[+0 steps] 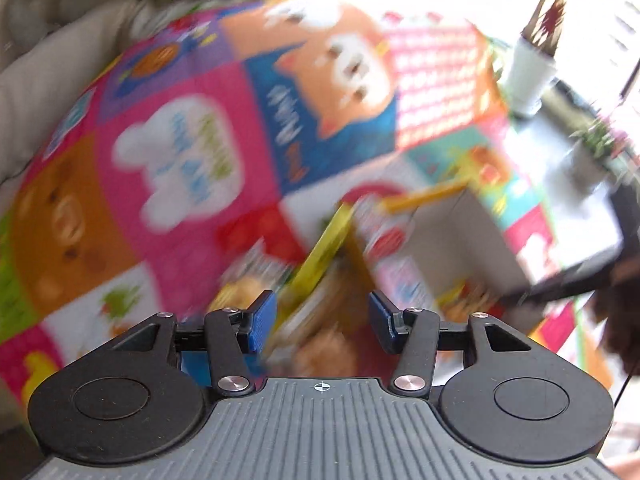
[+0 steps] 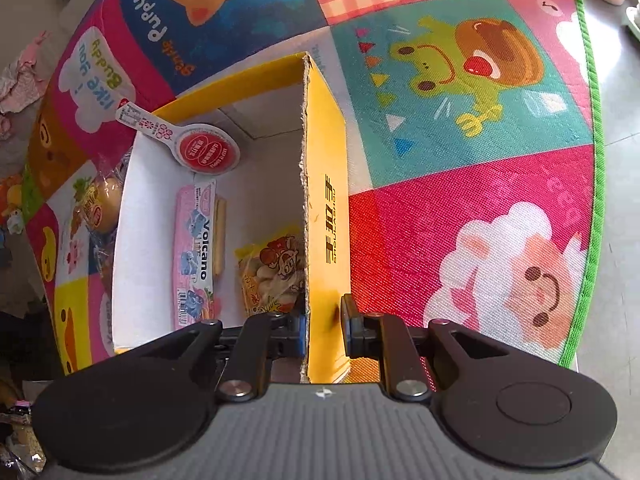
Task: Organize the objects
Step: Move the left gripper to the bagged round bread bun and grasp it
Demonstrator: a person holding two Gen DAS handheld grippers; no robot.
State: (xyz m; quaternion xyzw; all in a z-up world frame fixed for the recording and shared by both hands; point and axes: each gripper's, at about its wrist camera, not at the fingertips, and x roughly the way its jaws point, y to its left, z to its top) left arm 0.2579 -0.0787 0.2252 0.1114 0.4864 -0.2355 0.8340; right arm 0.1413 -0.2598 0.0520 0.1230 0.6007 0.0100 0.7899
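My right gripper (image 2: 325, 322) is shut on the right wall of an open yellow cardboard box (image 2: 326, 184) with a white inside. The box holds a pink Volcano packet (image 2: 196, 256), a yellow snack packet (image 2: 272, 276) and a red-and-white round pack (image 2: 204, 152). A bread bag (image 2: 102, 204) lies on the mat against the box's left wall. The left wrist view is badly blurred. In it my left gripper (image 1: 322, 320) stands half wide, with a yellow-edged, brownish snack packet (image 1: 320, 320) filling the gap between its blue pads. The box (image 1: 460, 220) shows beyond it to the right.
A bright patchwork play mat (image 2: 460, 208) with a green border covers the floor. A white plant pot (image 1: 528, 72) and a dark low table (image 1: 576, 200) stand past the mat's far right. Pink cloth (image 2: 20, 76) lies off the mat's left edge.
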